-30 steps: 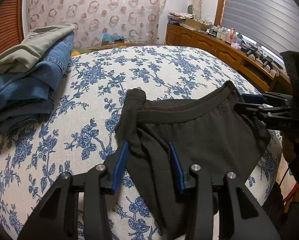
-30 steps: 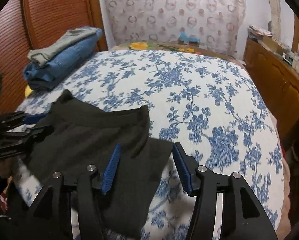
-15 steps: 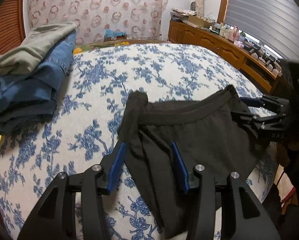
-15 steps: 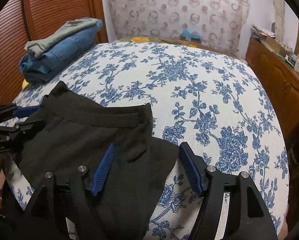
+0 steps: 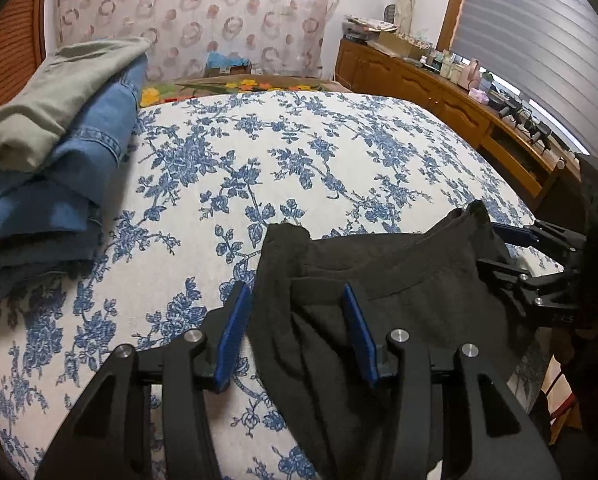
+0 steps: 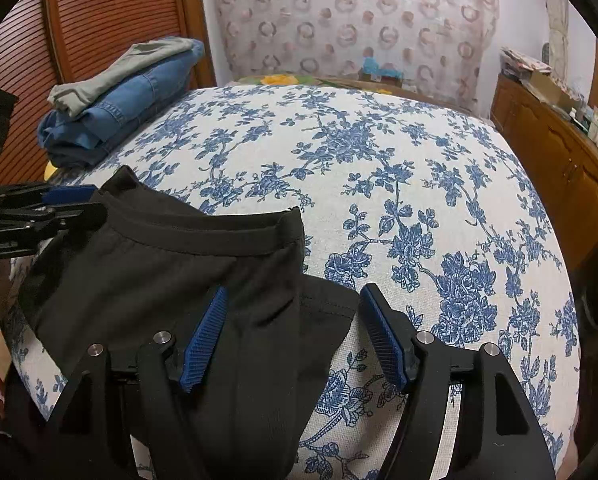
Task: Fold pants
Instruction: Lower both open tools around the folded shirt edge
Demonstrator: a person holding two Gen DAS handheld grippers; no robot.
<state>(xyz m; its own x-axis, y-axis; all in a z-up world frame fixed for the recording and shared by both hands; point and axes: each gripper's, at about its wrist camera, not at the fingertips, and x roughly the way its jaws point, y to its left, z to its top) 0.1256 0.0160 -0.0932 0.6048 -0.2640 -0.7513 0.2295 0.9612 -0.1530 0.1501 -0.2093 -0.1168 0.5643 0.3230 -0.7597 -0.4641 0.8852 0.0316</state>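
- Low over the near edge of the blue-flowered white bedspread (image 5: 339,152), both tools point forward along the bed, almost level with its surface.
- Left two-finger black gripper with blue pads (image 5: 297,330): jaws spread wide and gripping nothing. The left end of the black fabric pants (image 5: 399,300) lies bunched between its fingers; whether the pads touch the cloth cannot be told.
- Right two-finger black gripper with blue pads (image 6: 293,336): jaws likewise wide apart, closed on nothing. It straddles the right end of the pants (image 6: 159,272), where the cloth folds over and hangs off the near edge.
- Seen from the left wrist, the right gripper (image 5: 499,252) reaches in from the side at the waistband's right corner; from the right wrist, the left gripper (image 6: 73,204) sits at the waistband's left corner.
- The pants lie at the near edge of the bed, elastic waistband toward the far side, legs dropping over the edge.
- At the far left corner rests a stack of folded jeans and olive trousers (image 5: 51,152).
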